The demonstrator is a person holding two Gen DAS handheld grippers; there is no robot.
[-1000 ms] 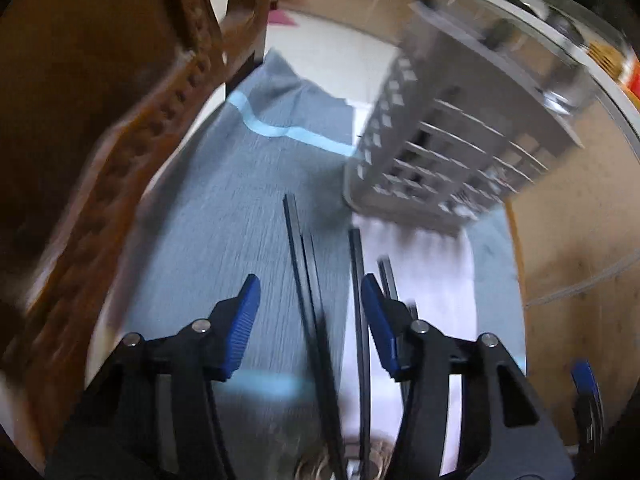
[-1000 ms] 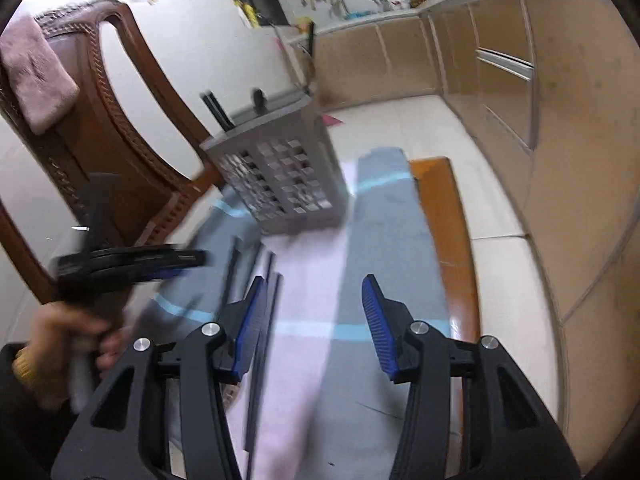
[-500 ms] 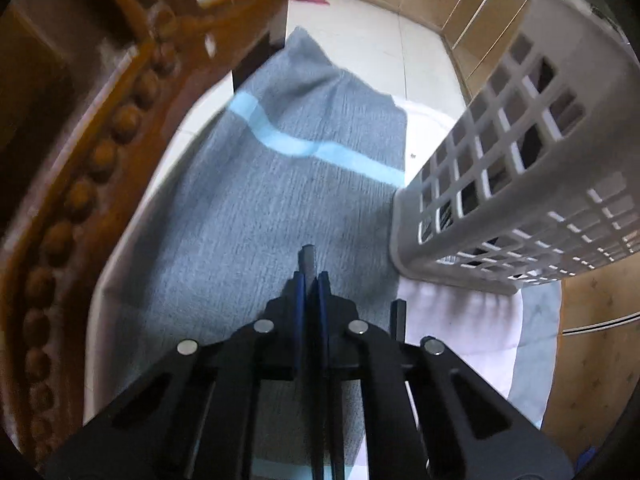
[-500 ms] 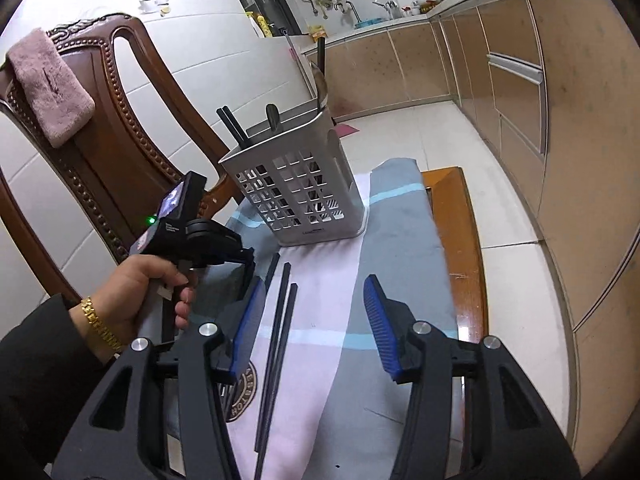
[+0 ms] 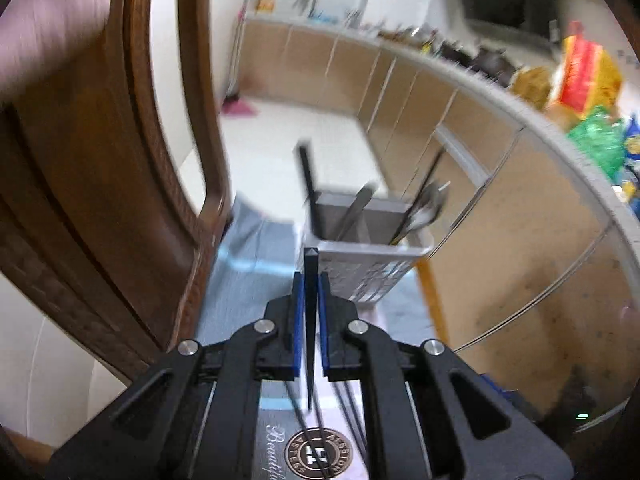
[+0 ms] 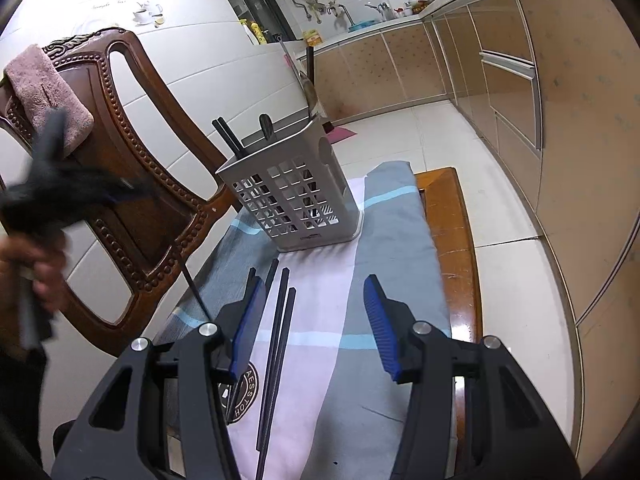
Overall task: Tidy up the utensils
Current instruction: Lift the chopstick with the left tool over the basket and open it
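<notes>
Chopstick (image 5: 310, 280) clamped in left gripper (image 5: 310, 300), gray utensil basket (image 6: 296, 196) beyond, right gripper (image 6: 316, 320) apart, empty

Chair back (image 6: 132, 184) beside holder (image 6: 296, 196)

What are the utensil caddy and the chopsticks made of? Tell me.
Utensil caddy: looks like moulded plastic, matte light grey, with a square-hole grid wall. Chopsticks on the cloth: thin, square-sectioned, uniformly black with a slight sheen; plastic, composite or lacquered wood, cannot tell.

Pink towel (image 6: 44, 92) draped over carved wooden chair (image 6: 132, 184); kitchen cabinets (image 6: 500, 60) behind.
</notes>
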